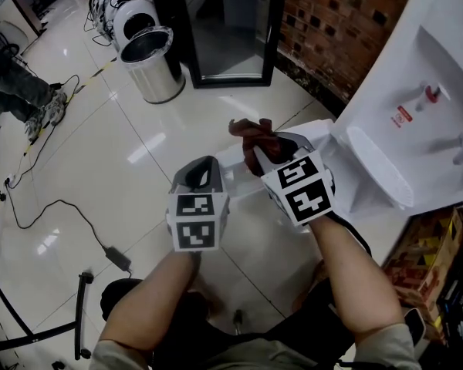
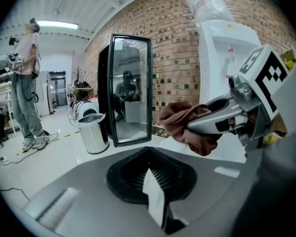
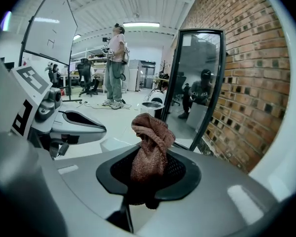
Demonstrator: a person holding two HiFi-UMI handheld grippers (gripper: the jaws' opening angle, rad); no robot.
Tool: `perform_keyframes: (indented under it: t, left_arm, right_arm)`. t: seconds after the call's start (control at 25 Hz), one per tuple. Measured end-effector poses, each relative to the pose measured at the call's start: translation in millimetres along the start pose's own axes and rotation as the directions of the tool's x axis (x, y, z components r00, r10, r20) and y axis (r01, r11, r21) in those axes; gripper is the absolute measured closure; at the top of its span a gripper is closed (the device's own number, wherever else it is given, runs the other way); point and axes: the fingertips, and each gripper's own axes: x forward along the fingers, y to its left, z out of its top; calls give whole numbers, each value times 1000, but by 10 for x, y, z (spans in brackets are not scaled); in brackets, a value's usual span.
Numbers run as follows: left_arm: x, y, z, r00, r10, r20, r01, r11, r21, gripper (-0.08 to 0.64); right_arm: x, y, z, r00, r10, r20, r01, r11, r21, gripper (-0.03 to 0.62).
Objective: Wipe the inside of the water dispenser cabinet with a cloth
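Observation:
My right gripper (image 1: 264, 151) is shut on a crumpled reddish-brown cloth (image 1: 251, 132), which sticks up from between its jaws (image 3: 149, 147). It hangs just in front of the lower part of the white water dispenser (image 1: 417, 106), whose taps and drip tray show at the right. Beside it on the left, my left gripper (image 1: 203, 166) is shut with nothing in it. In the left gripper view the cloth (image 2: 185, 125) and the right gripper's fingers (image 2: 222, 120) show against the dispenser (image 2: 222, 43). The inside of the cabinet is hidden from every view.
A steel bin (image 1: 151, 66) stands on the glossy floor beside a black-framed mirror (image 1: 228, 29) that leans on the brick wall (image 1: 332, 14). Cables (image 1: 62, 206) trail at the left. A cardboard box (image 1: 432, 260) sits at the right. A person (image 2: 27, 83) stands far off.

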Motion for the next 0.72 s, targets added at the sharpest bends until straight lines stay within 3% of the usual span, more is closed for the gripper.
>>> perform_keyframes:
  t: [0.32,0.56,0.72]
  left_arm:
    - [54,-180,133,999,-33,25,33,999,6,560]
    - [112,-305,178,998,-58,28,58,998,20,560]
    - [140,-337,182,997,-66,27,65,998,20,560]
  right_arm:
    - [-151,-594,-264,986,-158,-62,163,984,76,480]
    - [-336,-1100,-528,942,-304,-143,326,932,160,480]
    - [-373,-1178,-582,919,-359,-160,384,909,165,482]
